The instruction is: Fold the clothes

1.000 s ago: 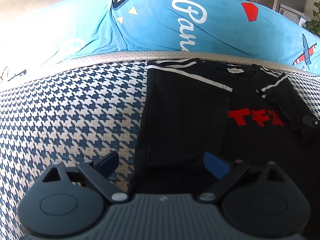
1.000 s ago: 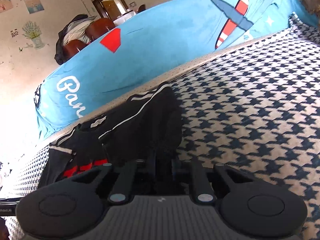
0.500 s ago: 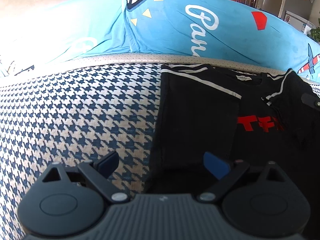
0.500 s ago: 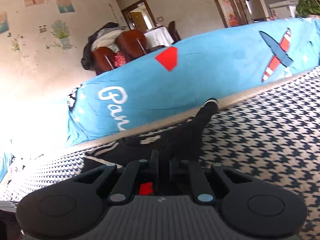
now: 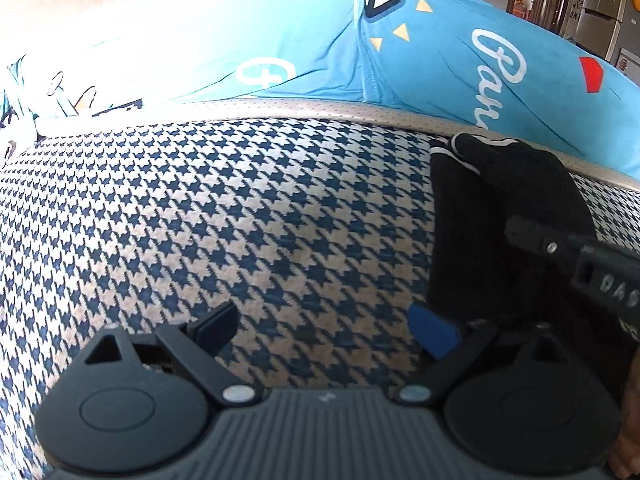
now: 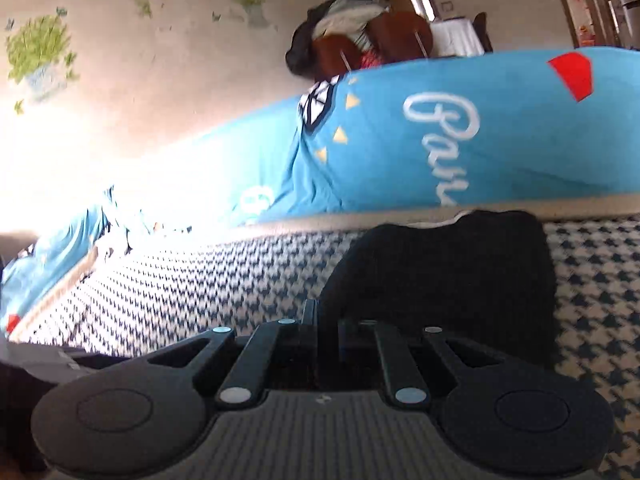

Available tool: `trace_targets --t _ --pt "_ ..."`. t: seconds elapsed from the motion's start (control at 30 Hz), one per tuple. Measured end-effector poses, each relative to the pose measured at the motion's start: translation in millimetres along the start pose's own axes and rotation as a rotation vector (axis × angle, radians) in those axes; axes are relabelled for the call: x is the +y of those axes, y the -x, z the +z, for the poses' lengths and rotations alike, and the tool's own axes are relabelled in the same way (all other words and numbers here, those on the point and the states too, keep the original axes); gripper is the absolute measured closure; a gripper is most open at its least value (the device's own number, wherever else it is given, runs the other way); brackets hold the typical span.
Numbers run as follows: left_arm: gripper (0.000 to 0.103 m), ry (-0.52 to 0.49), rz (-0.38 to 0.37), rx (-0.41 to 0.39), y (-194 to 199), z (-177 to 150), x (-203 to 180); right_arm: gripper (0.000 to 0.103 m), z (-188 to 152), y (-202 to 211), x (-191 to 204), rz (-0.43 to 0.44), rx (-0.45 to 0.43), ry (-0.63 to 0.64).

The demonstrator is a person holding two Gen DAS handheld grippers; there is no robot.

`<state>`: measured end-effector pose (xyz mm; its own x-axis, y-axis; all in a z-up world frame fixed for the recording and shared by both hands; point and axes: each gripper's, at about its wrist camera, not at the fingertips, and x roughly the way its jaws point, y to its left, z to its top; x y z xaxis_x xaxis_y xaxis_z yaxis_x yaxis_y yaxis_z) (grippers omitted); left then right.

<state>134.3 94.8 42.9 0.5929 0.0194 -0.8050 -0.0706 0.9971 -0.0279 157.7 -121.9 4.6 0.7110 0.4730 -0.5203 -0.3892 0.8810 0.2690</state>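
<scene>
The right gripper (image 6: 322, 320) has its jaws clenched on the black shirt (image 6: 448, 272), lifted over the checked bed (image 6: 200, 280). The left gripper (image 5: 324, 328) hangs released beside it.

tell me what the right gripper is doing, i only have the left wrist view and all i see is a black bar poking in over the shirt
Observer: The right gripper is shut on the black shirt, with cloth pinched between its fingers.
Operator: is the shirt flat or lifted
Observer: In the right wrist view it rises in a bunched fold just ahead of the gripper, above the houndstooth cover.
Operator: can you see the red print from there
Observer: No, only plain black cloth faces that camera.
</scene>
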Motion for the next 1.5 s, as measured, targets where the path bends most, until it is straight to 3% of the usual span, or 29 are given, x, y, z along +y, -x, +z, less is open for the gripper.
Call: trace_targets --t 0.1,0.33,0.47,0.57,0.73,0.83,0.9,1.07,1.2,1.5 --pt "0.007 0.011 -0.002 0.008 0 -1 9 0.092 -10 -13 6 -0.013 0.040 0.019" --pt "0.007 0.029 -0.016 0.004 3 2 8 0.092 -13 -12 0 -0.019 0.034 0.013" --pt "0.007 0.024 -0.015 -0.010 5 3 3 0.092 -8 2 12 -0.017 -0.056 0.050" --pt "0.007 0.022 -0.010 -0.010 4 3 2 0.092 -5 10 22 0.042 -0.094 0.108" --pt "0.007 0.023 -0.003 0.001 2 2 4 0.091 -21 -15 22 0.004 0.017 0.106" --pt "0.007 0.026 -0.006 0.001 2 2 6 0.087 -21 -14 20 0.008 0.016 0.089" --pt "0.007 0.025 -0.008 0.000 2 3 5 0.075 -20 -12 20 0.017 0.019 0.089" --pt "0.007 0.020 -0.013 -0.002 3 3 1 0.070 -18 1 15 0.030 0.023 0.052" --pt "0.007 -0.002 -0.008 -0.007 4 2 -5 0.060 -16 23 9 0.010 0.004 0.025" --pt "0.007 -0.029 -0.033 -0.006 9 -17 -18 0.059 -30 69 5 -0.100 0.018 -0.014"
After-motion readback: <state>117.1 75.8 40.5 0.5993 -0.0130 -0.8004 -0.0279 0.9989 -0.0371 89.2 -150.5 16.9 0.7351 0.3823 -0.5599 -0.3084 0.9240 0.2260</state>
